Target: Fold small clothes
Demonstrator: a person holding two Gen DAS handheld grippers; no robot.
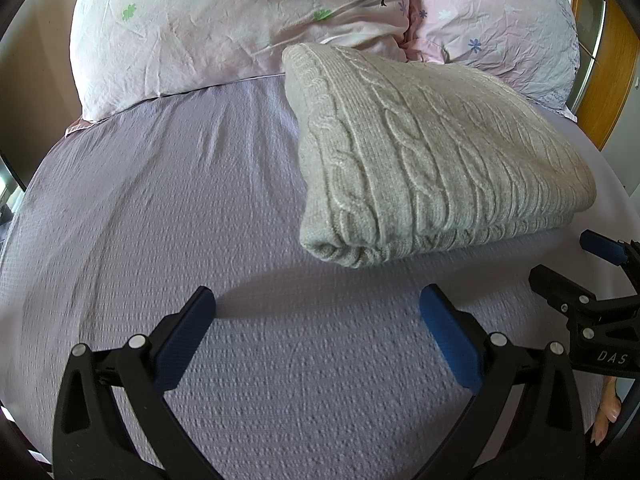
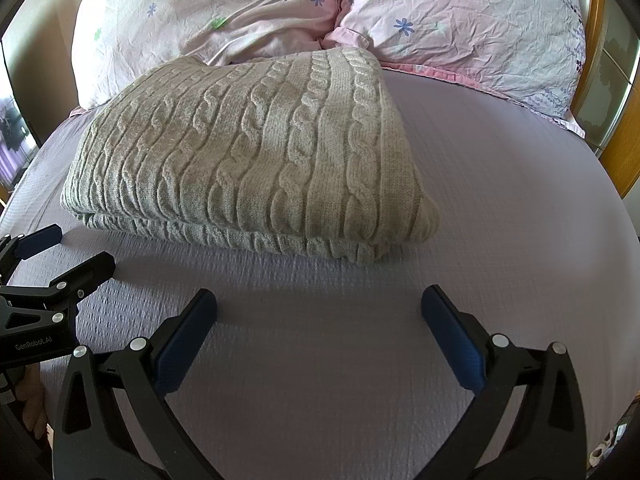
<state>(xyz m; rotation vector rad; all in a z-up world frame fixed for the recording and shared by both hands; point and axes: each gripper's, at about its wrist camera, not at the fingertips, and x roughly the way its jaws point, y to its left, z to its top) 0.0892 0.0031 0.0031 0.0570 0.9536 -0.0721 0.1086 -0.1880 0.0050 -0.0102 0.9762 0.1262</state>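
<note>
A grey cable-knit sweater (image 1: 432, 152) lies folded into a thick rectangle on the lilac bedspread (image 1: 160, 220), its far edge against the pillows. It also shows in the right wrist view (image 2: 248, 156). My left gripper (image 1: 318, 308) is open and empty, a little in front of the sweater's near left corner. My right gripper (image 2: 320, 308) is open and empty, in front of the sweater's near right corner. Each gripper shows at the edge of the other's view: the right one (image 1: 576, 264) and the left one (image 2: 68, 248).
Two pink flowered pillows (image 1: 224, 24) (image 1: 496, 20) lie at the head of the bed. A wooden headboard post (image 1: 612, 72) stands at the right. The bedspread (image 2: 520, 200) stretches left and right of the sweater.
</note>
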